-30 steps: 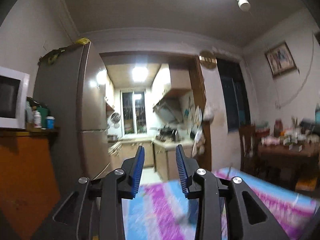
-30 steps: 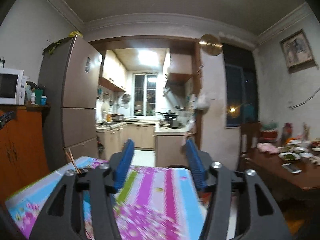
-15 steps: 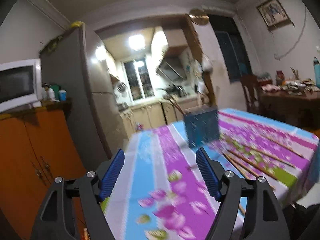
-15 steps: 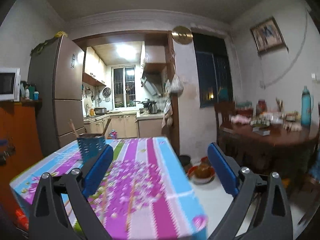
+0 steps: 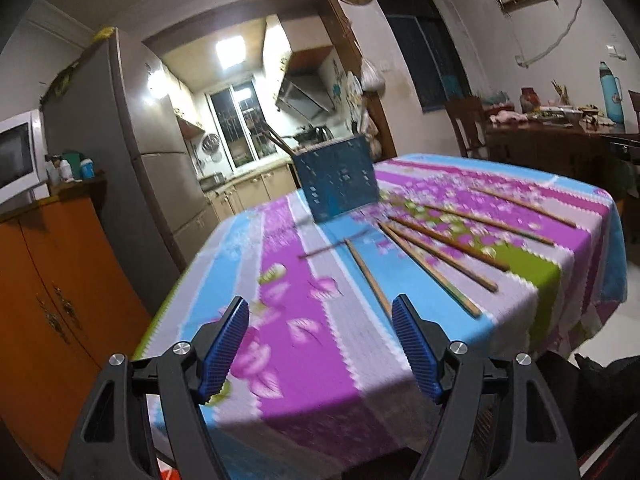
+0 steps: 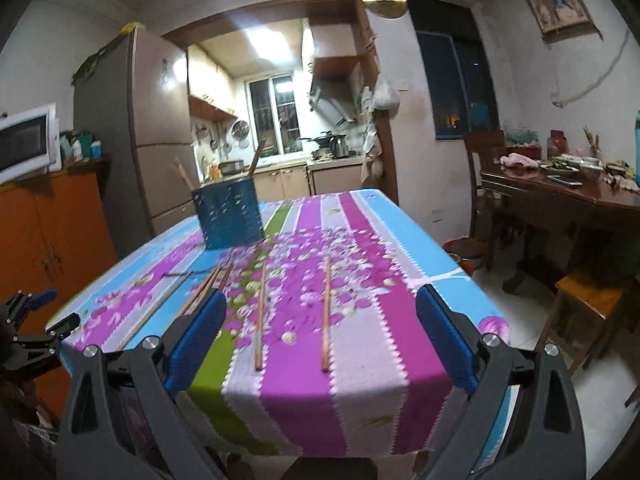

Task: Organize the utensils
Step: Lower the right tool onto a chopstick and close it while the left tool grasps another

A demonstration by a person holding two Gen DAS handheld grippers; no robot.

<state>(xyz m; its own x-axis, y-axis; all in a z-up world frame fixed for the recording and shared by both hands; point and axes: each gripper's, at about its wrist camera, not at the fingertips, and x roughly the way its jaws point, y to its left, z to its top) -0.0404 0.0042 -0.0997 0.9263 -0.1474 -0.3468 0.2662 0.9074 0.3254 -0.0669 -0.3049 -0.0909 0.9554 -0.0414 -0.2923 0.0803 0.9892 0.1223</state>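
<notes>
A blue perforated utensil holder stands at the far side of a table with a striped floral cloth; it also shows in the right wrist view with chopsticks sticking out of it. Several wooden chopsticks lie spread on the cloth in front of it, and they also show in the right wrist view. My left gripper is open and empty above the near left edge of the table. My right gripper is open and empty above the near edge.
An orange cabinet with a microwave stands left of the table, beside a fridge. A dark wooden dining table with dishes and a stool stand to the right. The kitchen doorway lies behind.
Both grippers have tilted down and drawn back, so the table, holder and chopsticks came into full view. Both have opened wider than a second ago.
</notes>
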